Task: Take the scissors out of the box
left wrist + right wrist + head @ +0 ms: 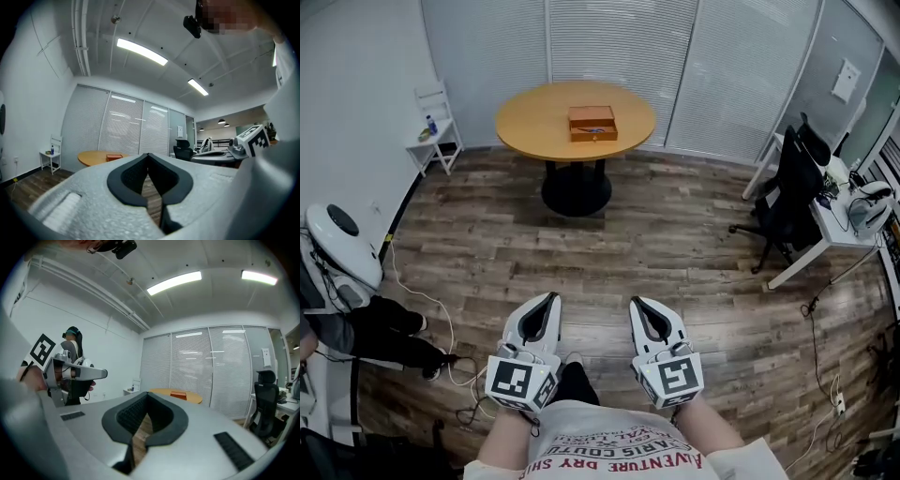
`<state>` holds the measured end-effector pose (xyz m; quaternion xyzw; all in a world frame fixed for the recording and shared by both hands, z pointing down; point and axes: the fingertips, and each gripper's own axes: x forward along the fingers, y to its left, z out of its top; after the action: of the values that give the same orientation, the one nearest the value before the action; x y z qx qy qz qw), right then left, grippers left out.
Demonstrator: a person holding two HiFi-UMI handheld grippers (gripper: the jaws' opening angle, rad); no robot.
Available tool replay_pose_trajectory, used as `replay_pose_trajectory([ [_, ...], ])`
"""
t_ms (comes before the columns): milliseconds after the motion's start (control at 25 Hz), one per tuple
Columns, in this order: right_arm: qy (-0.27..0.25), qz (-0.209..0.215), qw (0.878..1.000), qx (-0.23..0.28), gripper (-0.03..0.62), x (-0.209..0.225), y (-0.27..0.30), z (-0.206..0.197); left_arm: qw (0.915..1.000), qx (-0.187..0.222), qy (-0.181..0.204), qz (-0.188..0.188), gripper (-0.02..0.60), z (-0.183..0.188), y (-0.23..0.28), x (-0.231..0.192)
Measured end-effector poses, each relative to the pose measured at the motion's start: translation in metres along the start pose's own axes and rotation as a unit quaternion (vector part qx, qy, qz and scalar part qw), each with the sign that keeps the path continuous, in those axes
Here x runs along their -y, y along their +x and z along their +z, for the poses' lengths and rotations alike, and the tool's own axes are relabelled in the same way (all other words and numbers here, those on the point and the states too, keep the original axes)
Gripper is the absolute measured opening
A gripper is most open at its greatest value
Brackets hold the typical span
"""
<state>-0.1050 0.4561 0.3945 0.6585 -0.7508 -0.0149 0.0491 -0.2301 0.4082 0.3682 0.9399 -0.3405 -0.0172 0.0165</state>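
**Fig. Box on the round table; both grippers shut, well apart from it.**
The box [592, 123], wooden and open at the top, lies near the middle of the table [530, 117], a little toward its right edge. The scissors cannot be made out at this range (a faint pale shape inside the box is too small to name). The table stands on a dark pedestal on the plank floor [675, 248]. Well apart from it, the left gripper [550, 300] and the right gripper [637, 303] are held side by side, pointing level toward the table. Each has its jaws closed tip to tip, with nothing between them. A black chair [787, 187] and a white desk [825, 234] stand at the right, and a small white shelf [434, 131] stands by the left wall.
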Motion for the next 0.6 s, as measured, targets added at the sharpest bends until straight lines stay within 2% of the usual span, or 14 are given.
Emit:
replay_pose_trajectory([
  [400, -0.008, -0.024, 1.0, -0.009, 0.008, 0.043, 0.163, 0.029, 0.9993, 0.013, -0.005, -0.034, 0.009, 0.027, 0.129, -0.118],
  [600, -0.011, -0.029, 0.999, -0.012, 0.008, 0.055, 0.228, 0.028, 0.9993, 0.006, -0.004, -0.037, 0.009, 0.028, 0.172, -0.173],
])
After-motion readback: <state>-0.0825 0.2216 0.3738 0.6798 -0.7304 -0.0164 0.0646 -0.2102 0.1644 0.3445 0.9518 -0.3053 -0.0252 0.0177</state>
